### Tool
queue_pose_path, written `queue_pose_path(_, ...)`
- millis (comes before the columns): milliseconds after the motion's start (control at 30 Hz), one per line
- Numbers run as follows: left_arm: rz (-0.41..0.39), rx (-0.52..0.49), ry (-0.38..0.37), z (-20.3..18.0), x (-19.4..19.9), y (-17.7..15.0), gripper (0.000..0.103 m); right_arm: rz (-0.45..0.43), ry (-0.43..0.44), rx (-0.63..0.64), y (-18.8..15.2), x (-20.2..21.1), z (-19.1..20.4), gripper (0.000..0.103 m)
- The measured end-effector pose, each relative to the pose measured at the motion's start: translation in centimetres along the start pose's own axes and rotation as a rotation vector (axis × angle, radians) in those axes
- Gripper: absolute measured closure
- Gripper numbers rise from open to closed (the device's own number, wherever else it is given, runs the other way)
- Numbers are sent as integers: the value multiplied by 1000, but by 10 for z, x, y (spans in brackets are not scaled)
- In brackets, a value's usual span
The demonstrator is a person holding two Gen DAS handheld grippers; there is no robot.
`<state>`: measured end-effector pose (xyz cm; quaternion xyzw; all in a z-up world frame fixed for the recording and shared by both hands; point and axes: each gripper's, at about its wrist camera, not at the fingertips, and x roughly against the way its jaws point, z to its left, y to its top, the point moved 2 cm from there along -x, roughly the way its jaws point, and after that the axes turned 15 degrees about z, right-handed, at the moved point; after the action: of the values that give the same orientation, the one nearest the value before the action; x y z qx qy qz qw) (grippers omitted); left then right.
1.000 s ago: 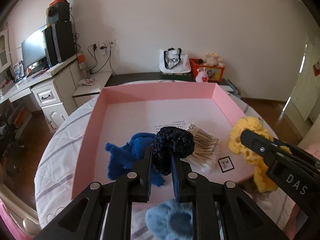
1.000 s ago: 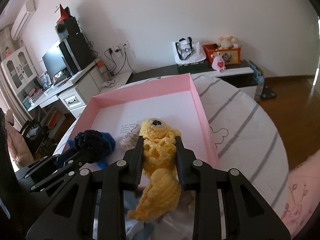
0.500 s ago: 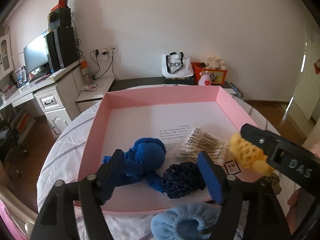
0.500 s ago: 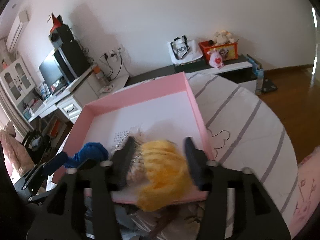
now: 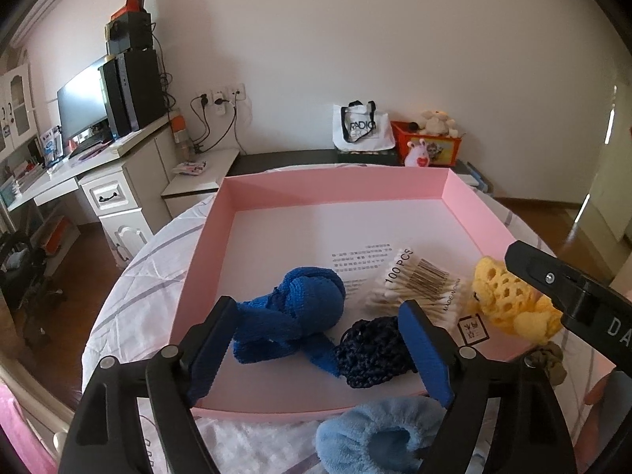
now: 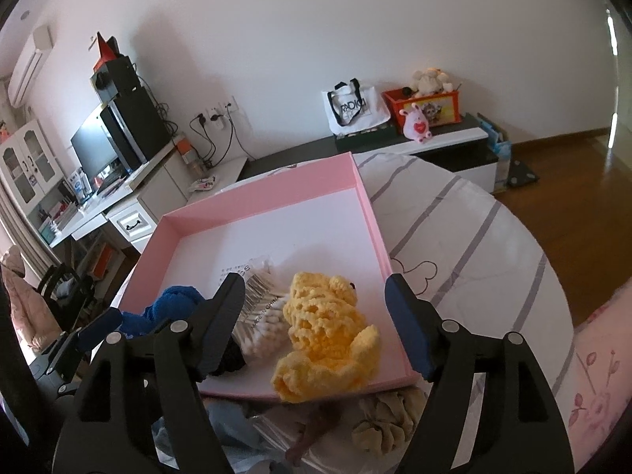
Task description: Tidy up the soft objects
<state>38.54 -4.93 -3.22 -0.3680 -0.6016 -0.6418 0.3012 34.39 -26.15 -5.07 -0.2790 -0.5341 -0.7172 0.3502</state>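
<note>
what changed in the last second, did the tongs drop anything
Both let go: the left tongs opened and the navy crochet piece dropped into the pink box; the right tongs released the yellow crochet piece there. Blue knit bundle and swab pack stayed.

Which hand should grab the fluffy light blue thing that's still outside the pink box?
Probably the left. The left gripper is open, holding nothing, and the light blue scrunchie lies right under it, just outside the pink box. The right gripper hangs over the yellow knit piece.
</note>
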Motion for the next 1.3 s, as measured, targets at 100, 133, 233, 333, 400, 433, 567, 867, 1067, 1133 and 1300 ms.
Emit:
queue_pose_path(100,-6,4,6,0,6,-4,22,-3,-10,5,-4,5,0,32)
queue_pose_path(133,-8,6,8,0,8,-5,22,-2,-14,7,-5,6,1,32)
queue_pose_path(233,-18,12,14,1,16,-9,21,-4,-33,18,-11,14,4,32)
queue_pose_path(333,-31,18,23,1,28,-15,18,-9,-47,27,-17,24,5,32)
queue_pose_path(400,-38,22,26,1,35,-21,17,-12,-50,32,-22,33,6,32)
queue_pose_path(433,-44,25,25,2,41,-25,17,-15,-52,33,-25,37,7,32)
queue_pose_path(567,-68,35,28,4,64,-40,15,-32,-63,40,-38,59,12,32)
queue_pose_path(867,-143,53,41,7,130,-87,8,-100,-92,70,-74,118,25,21)
queue_pose_path(1067,-193,61,42,6,174,-120,2,-145,-111,101,-96,159,32,11)
queue_pose_path(1133,-208,62,44,5,188,-132,2,-162,-112,109,-104,173,36,4)
queue_pose_path(1300,-258,66,42,6,225,-159,0,-206,-115,127,-120,203,44,0)
